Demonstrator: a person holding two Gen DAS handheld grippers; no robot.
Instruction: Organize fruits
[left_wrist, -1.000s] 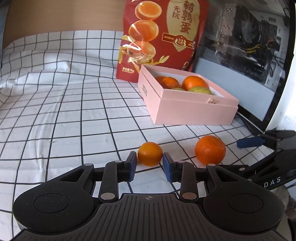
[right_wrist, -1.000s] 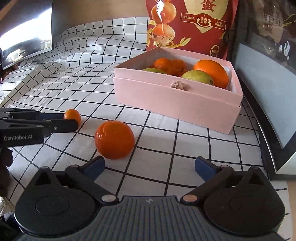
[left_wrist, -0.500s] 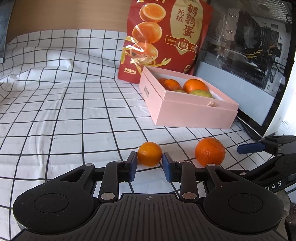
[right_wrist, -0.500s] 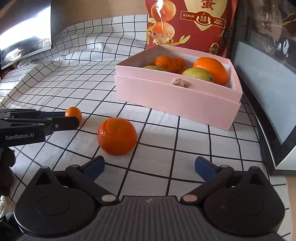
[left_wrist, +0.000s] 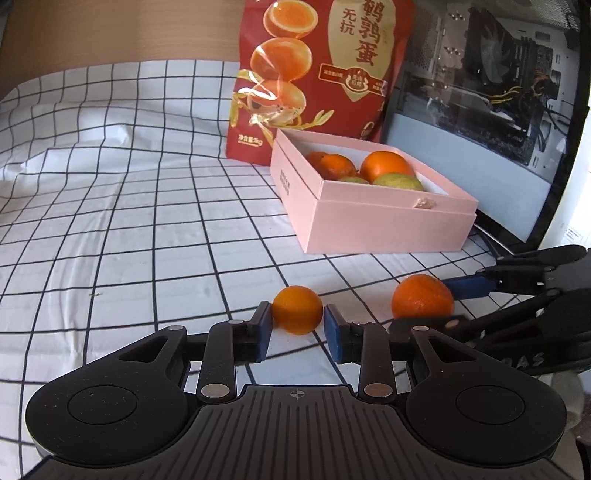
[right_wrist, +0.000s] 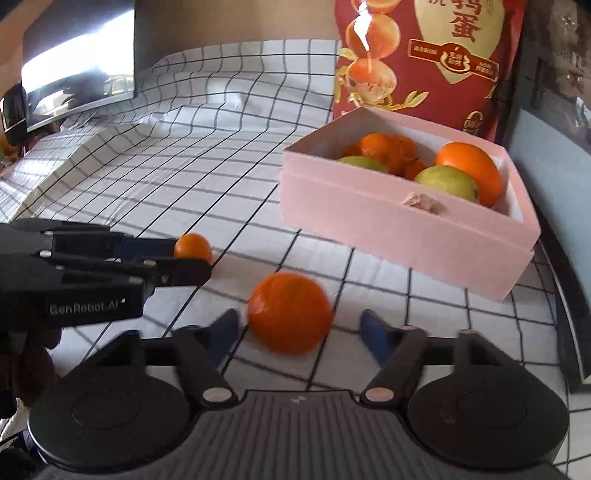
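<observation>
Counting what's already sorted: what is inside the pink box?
Inside the pink box: a large orange, two green fruits, several small oranges. The near wall and top fruit hide anything beneath.

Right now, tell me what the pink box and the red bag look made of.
Pink box: likely matte card or paperboard, with flat walls, crisp folded edges and no shine. Red bag: probably glossy plastic film or foil laminate, since it carries bright streaks of glare, soft creases and printed pictures. Neither can be confirmed by look alone.

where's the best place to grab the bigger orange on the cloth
Across its widest middle, one pad each side, coming in low from the front as the right gripper does. The bigger orange is round and sits free on the checked cloth; the jaws, just closing, straddle it.
</observation>
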